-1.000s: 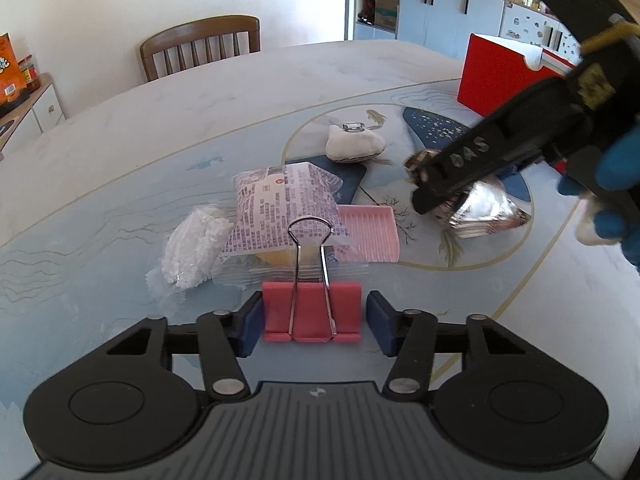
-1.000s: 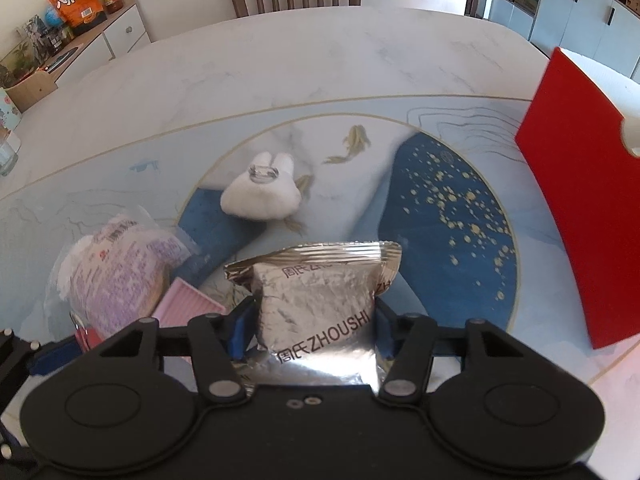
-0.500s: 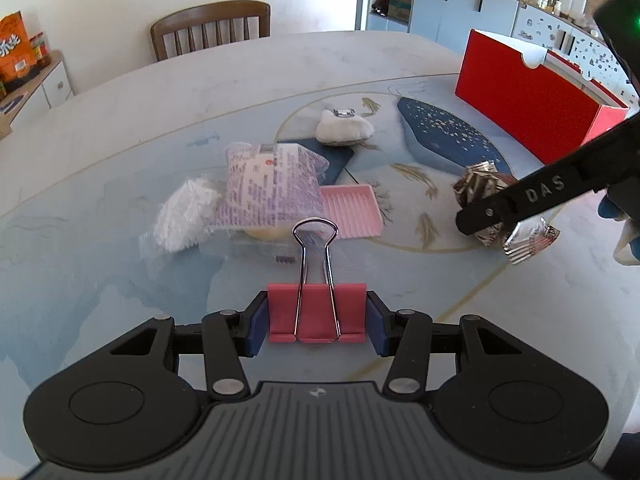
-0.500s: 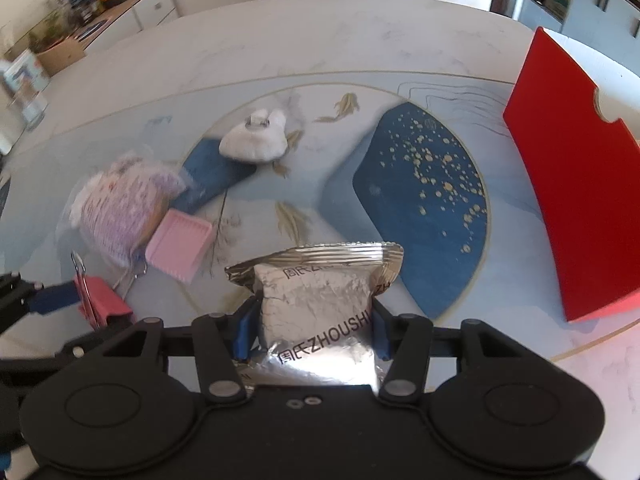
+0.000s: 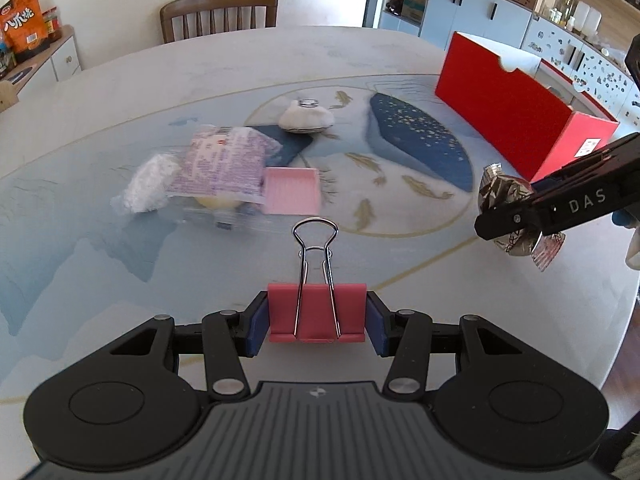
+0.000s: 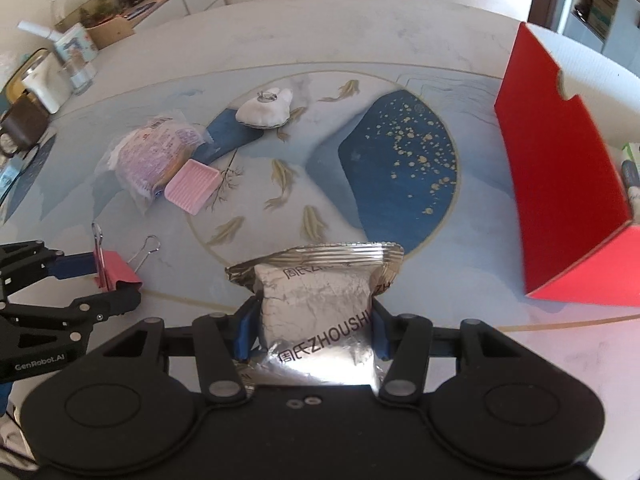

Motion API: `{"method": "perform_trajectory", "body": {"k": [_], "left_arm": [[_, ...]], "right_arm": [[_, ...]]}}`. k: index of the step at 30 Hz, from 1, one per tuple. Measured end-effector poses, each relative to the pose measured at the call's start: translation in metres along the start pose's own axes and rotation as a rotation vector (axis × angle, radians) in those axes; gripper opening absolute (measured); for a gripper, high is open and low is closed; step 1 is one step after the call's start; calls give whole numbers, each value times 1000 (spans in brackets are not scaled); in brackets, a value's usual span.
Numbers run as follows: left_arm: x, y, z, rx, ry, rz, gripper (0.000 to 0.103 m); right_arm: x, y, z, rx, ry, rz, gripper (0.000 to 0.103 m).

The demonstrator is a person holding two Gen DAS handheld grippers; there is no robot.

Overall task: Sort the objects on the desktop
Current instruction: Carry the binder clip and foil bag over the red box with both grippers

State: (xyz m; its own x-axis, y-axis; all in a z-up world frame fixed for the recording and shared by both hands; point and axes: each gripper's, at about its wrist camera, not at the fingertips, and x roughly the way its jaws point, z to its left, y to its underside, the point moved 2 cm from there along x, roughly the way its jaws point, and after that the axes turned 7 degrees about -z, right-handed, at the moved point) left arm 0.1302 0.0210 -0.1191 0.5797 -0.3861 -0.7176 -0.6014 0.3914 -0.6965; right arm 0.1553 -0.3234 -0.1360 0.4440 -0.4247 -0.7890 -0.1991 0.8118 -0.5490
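Left wrist view: left gripper [image 5: 317,322] clenched on a pink clip [image 5: 317,312], blue fingers [image 5: 256,326] pressing both sides, wire handles pointing away, held above the counter [image 5: 120,80]. Beyond it, a purple packet [image 5: 222,170] overlaps a white bag [image 5: 150,186] and touches a pink tray [image 5: 291,196]. White pouch [image 5: 306,118] farther back. Red box [image 5: 516,120] at right. Right gripper [image 5: 516,216] comes in from the right with a foil packet [image 5: 506,194].

Right wrist view: right gripper [image 6: 314,330] grasps the foil packet [image 6: 316,308] between its fingers [image 6: 244,332], off the counter [image 6: 360,40]. Red box [image 6: 556,176] near right. Left gripper [image 6: 120,280] with clip [image 6: 114,270] at lower left. Tray [image 6: 192,186], purple packet [image 6: 156,152], pouch [image 6: 264,110] lie beyond.
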Motion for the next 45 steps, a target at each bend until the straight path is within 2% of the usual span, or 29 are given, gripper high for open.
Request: {"method": "perform_trajectory", "body": {"k": [8,19,34,45], "left_arm": [[-4,-12,-33,-33,0,-19,48],[-9,-58,-83,-53,38,-71,48],[4,-122,-160,62,113,-146,48],[25,-173,-217,155,166,-192,48]], "right_arm": [[-31,-2,-27,-25,-57,-15,53],[-75,-16,-70,-19,-126,-59,53],[-122,-35,-154,27,-54,-158,53],[-135,-45,-213,51,24,-204,53]]}}
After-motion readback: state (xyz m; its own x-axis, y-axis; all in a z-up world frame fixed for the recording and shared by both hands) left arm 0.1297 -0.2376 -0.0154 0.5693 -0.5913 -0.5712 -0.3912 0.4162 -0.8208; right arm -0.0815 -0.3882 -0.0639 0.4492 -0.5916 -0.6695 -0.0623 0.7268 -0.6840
